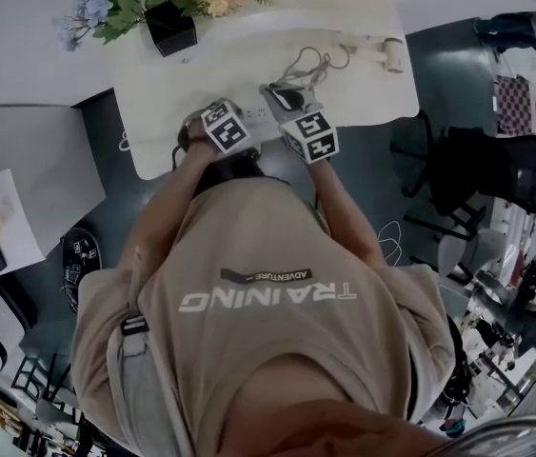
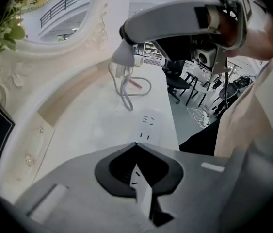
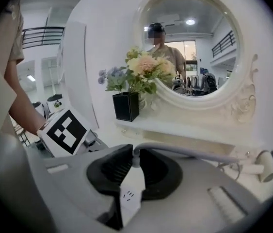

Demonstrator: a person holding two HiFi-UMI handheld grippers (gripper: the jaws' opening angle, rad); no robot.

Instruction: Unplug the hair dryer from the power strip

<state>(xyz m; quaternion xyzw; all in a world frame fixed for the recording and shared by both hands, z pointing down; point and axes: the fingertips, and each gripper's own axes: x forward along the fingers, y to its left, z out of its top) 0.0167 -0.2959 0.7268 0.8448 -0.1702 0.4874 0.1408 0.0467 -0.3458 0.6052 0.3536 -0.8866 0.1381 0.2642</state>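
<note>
My left gripper [image 2: 135, 144] is shut on the near end of the white power strip [image 2: 148, 125], pinning it to the white vanity table [image 1: 153, 103]. The strip's sockets beyond the jaws stand bare. My right gripper [image 3: 134, 152] is shut on the white plug [image 3: 130, 191] of the hair dryer. In the left gripper view the plug [image 2: 123, 56] hangs off the table, apart from the strip. Its grey cord [image 3: 194, 152] runs right to the white hair dryer [image 3: 264, 171], which lies on the table [image 1: 382, 50]. In the head view both grippers [image 1: 248, 114] [image 1: 279, 93] sit side by side at the table's front.
A black vase of flowers [image 1: 170, 27] stands at the back left, below an oval mirror [image 3: 194, 52]. Loose cord loops [image 1: 310, 65] lie between the grippers and the dryer. Black chairs [image 1: 496, 169] stand off the table's right edge.
</note>
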